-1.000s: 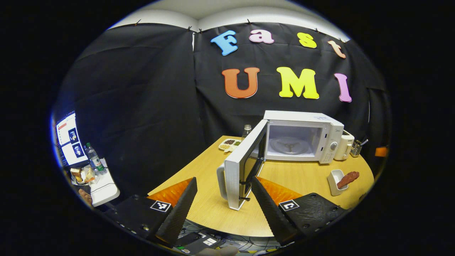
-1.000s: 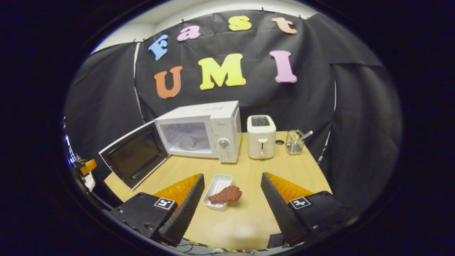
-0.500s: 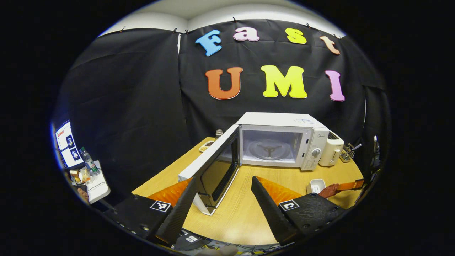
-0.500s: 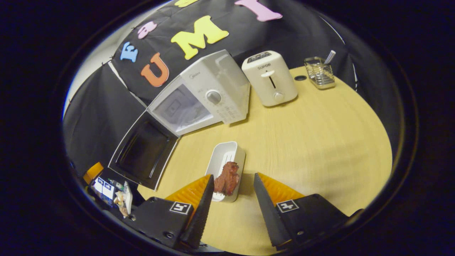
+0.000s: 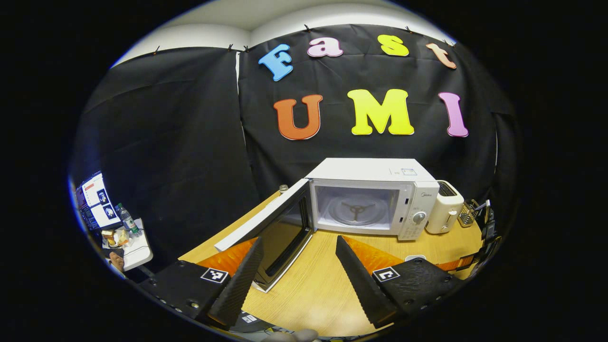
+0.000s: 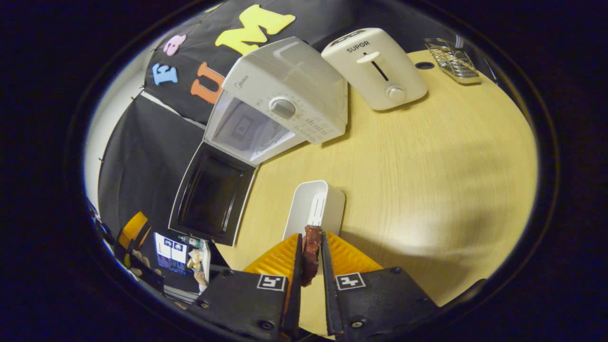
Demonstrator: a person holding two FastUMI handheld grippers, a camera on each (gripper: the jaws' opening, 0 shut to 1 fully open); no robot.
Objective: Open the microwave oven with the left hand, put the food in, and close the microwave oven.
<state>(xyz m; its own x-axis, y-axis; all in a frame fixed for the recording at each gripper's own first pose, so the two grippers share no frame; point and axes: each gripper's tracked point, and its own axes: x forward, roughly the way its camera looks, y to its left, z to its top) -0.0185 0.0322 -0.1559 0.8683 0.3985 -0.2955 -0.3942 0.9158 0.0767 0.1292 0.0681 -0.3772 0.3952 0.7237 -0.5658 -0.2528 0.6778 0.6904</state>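
- Now the right hand-held gripper (image 6: 311, 259) has narrowed since half a second ago: both fingers press on the reddish-brown food (image 6: 311, 251), which a moment earlier lay loose on the white dish (image 6: 313, 204) between wide fingers.
- Judgement: the pick-up appears made; carrying the food to the cavity is the step ahead.
- The microwave oven (image 5: 375, 197) stands at the far side of the tabletop (image 5: 308, 294) with its door (image 5: 270, 232) swung wide to the left; the opening step reads as done.
- The left hand-held gripper (image 5: 299, 273) has drawn back from the door since a second ago; its fingers stand wide and hold nothing.
- Left gripper view shows straight into the cavity, the turntable (image 5: 356, 211) bare, which the right gripper view gives only obliquely.
- Right gripper view shows the grasp itself and the dish near the front of the oven; it also shows the toaster (image 6: 377, 69) to the oven's right, clear of the path.
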